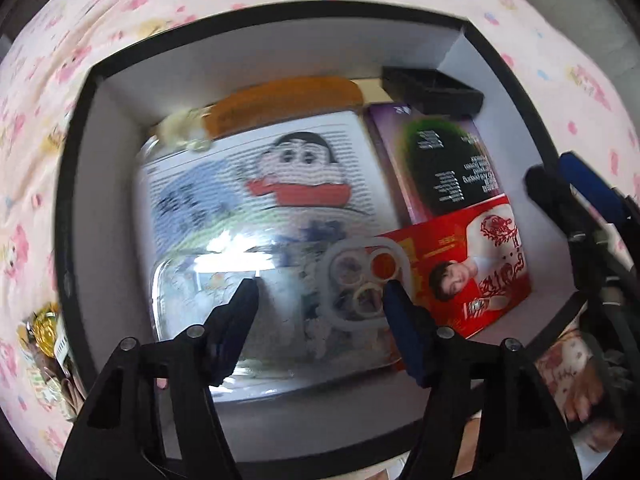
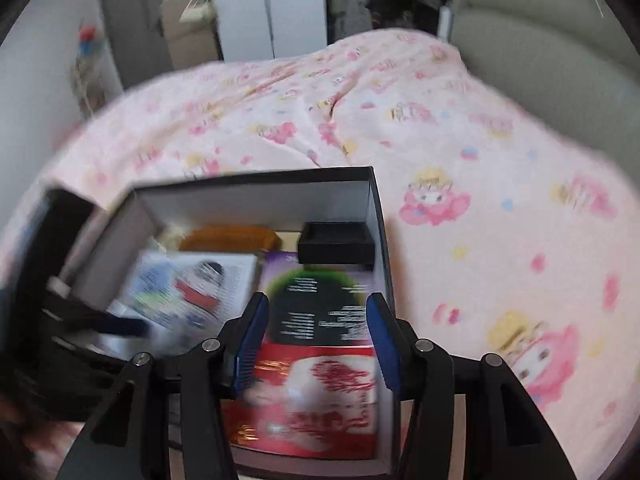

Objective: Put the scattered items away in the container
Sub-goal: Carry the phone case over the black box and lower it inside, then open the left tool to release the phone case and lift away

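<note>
Box (image 1: 76, 208), black outside and white inside, sits on pink cartoon bedding (image 2: 480, 200). Inside: cartoon booklet (image 1: 256, 176), clear phone case (image 1: 280, 304) lying over its near end, purple box (image 1: 440, 160), red packet (image 1: 480, 264), orange comb (image 1: 288, 96) along far wall, black tray (image 1: 432, 88) in far corner. Left gripper (image 1: 320, 300) and right gripper (image 2: 318, 320) hover above, jaws apart, empty.

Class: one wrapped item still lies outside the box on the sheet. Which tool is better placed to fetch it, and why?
Probably left. The wrapped item lies just outside the box wall on the left tool side; the right tool, open too, hangs over the box's far side.
</note>
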A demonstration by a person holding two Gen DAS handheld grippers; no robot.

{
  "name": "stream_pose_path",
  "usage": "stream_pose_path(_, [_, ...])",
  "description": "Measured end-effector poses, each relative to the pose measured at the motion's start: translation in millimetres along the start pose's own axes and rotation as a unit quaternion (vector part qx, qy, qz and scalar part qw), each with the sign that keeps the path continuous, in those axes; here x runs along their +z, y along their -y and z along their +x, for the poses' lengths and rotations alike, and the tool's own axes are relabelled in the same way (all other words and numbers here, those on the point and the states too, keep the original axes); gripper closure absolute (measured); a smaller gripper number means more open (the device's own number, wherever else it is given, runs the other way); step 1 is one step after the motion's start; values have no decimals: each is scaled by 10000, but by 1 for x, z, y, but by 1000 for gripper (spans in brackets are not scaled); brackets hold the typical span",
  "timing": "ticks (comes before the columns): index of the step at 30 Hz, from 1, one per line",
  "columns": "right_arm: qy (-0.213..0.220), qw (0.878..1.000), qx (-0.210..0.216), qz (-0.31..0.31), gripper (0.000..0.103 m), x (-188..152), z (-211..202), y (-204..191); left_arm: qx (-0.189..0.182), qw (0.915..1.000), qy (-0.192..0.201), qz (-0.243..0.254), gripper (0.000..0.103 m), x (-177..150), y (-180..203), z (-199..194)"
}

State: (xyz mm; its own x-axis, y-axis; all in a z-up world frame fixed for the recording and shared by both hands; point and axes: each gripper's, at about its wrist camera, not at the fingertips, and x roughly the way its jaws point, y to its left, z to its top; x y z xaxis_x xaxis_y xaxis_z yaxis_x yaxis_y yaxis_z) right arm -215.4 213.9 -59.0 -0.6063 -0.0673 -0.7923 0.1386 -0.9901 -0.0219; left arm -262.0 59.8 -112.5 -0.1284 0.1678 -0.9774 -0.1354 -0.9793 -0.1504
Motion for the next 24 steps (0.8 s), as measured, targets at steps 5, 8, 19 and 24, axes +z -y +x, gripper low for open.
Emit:
stream_pose_path(5, [-465, 9958, 774, -182, 56, -5, 18, -19, -189, 9974, 494, -486, 38, 10, -38, -12])
stream_pose_path(8, [-759, 9907, 1128, -19, 56, -6, 28, -24, -50, 9973, 328, -660, 48, 10, -48, 0])
stream_pose_path(19, [-1212, 9826, 1409, -66, 56, -21, 45, -45, -24, 9982, 433, -424, 48, 20, -42, -10])
stream_pose_path(24, [-1205, 9834, 1356, -17, 56, -20, 47, -43, 162, 9975, -191, -661, 47, 22, -46, 10])
